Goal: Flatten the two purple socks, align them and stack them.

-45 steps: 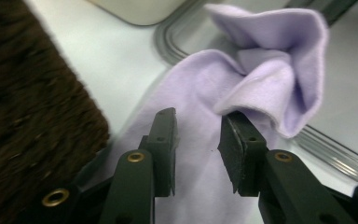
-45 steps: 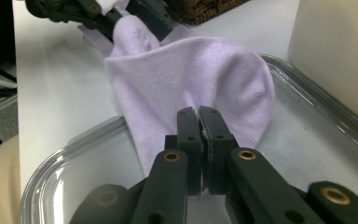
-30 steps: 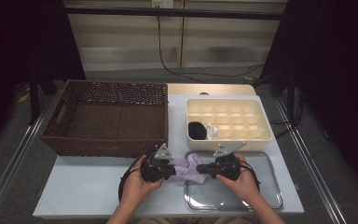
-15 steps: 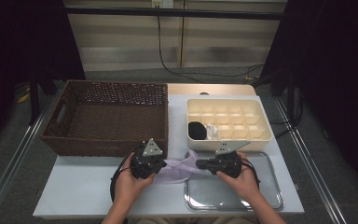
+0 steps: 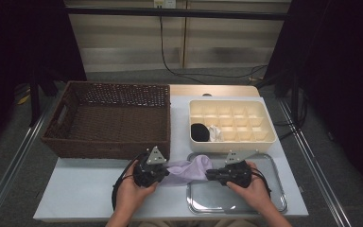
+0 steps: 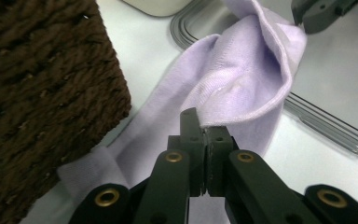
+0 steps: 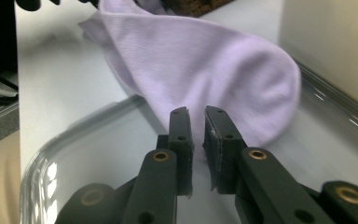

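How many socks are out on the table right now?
3, perhaps. A lilac sock is held between the grippers at the metal tray's left edge; rolled black and white ones sit in the cream divided box.

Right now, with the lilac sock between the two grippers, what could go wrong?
1. The right gripper stands slightly open just short of the lilac sock, so that end may sag into the metal tray.
2. The left gripper pinches just a thin fold; a pull could slip it free.
3. The sock lies close beside the wicker basket, whose rough weave might snag it.
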Demonstrator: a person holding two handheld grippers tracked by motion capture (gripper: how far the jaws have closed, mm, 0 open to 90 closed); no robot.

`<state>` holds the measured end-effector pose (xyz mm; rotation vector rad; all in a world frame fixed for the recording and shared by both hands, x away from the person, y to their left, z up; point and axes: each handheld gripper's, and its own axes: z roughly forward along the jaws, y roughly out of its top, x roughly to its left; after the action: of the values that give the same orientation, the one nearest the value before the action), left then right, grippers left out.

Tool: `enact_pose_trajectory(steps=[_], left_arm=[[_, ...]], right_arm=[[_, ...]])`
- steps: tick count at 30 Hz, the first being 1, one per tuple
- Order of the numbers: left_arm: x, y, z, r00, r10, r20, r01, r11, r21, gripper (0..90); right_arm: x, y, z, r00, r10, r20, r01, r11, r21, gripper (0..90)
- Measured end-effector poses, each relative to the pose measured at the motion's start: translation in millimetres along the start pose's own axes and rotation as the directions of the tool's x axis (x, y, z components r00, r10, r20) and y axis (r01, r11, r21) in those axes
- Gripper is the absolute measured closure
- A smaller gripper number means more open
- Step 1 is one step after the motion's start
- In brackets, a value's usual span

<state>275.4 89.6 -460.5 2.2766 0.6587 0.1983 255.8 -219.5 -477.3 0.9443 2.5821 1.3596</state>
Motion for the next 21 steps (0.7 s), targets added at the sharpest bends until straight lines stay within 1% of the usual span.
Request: enact_pose_trajectory(steps=[2,3,4,6,8,10,11,13,15,16,17,18,19,21], left_arm=[[-1.6,0.4,0.6,1.0000,0.003,0.003,-0.003,1.0000,0.008,88.9],[-1.8,0.5,0.7,0.9999,0.013,0.002,-0.013,0.9998,0.013,88.8],[-2.3,0.2,1.4,0.9999,0.013,0.004,-0.013,0.9998,0.013,88.8],[-2.9,-0.9,3.1,0.9998,0.019,0.002,-0.019,0.9994,0.029,88.8],[-2.8,-1.5,4.2,0.9996,0.027,0.002,-0.027,0.9987,0.043,88.8],[-3.3,-2.3,4.9,0.9996,0.027,0.001,-0.027,0.9987,0.042,88.8],[-3.2,-2.4,4.9,0.9994,0.035,0.003,-0.035,0.9982,0.049,88.8],[-4.0,-3.4,6.5,0.9994,0.035,0.005,-0.035,0.9979,0.055,88.8],[-4.5,-4.2,8.3,0.9990,0.044,0.009,-0.044,0.9966,0.069,88.8],[-5.1,-4.5,8.9,0.9990,0.042,0.013,-0.043,0.9965,0.072,88.8],[-6.1,-4.6,9.5,0.9989,0.044,0.017,-0.045,0.9963,0.073,88.8],[-6.6,-4.1,9.3,0.9988,0.047,0.014,-0.048,0.9959,0.076,88.8],[-6.7,-3.9,9.2,0.9987,0.048,0.017,-0.049,0.9959,0.076,88.8],[-6.7,-4.5,9.2,0.9989,0.043,0.019,-0.045,0.9961,0.077,88.8]], right_arm=[[-4.6,-2.8,-3.5,0.9999,0.010,0.013,-0.010,1.000,-0.002,80.3],[-7.0,-3.7,-4.9,0.9996,0.020,0.021,-0.020,1.000,-0.006,78.9],[-9.4,-4.0,-6.3,0.9988,0.036,0.032,-0.035,0.999,-0.012,77.5],[-14.9,-2.3,-7.7,0.9971,0.061,0.045,-0.060,0.998,-0.026,76.2],[-19.7,2.6,-6.5,0.9961,0.062,0.062,-0.060,0.998,-0.034,74.3],[-23.4,8.9,-3.6,0.9945,0.067,0.080,-0.064,0.997,-0.037,70.7],[-24.7,11.2,-2.4,0.9939,0.064,0.090,-0.061,0.998,-0.033,70.1],[-27.6,16.4,1.1,0.9928,0.068,0.098,-0.064,0.997,-0.041,68.3],[-30.8,19.2,5.7,0.9911,0.068,0.114,-0.065,0.997,-0.031,67.1],[-32.0,19.2,8.0,0.9913,0.076,0.107,-0.074,0.997,-0.023,67.5],[-32.6,18.9,9.6,0.9906,0.077,0.113,-0.075,0.997,-0.019,68.0],[-33.5,17.9,11.9,0.9904,0.082,0.111,-0.082,0.997,-0.007,70.8],[-34.6,16.6,13.5,0.9920,0.086,0.093,-0.086,0.996,-0.003,74.5],[-34.0,14.8,14.3,0.9931,0.081,0.085,-0.082,0.997,0.013,83.9]])
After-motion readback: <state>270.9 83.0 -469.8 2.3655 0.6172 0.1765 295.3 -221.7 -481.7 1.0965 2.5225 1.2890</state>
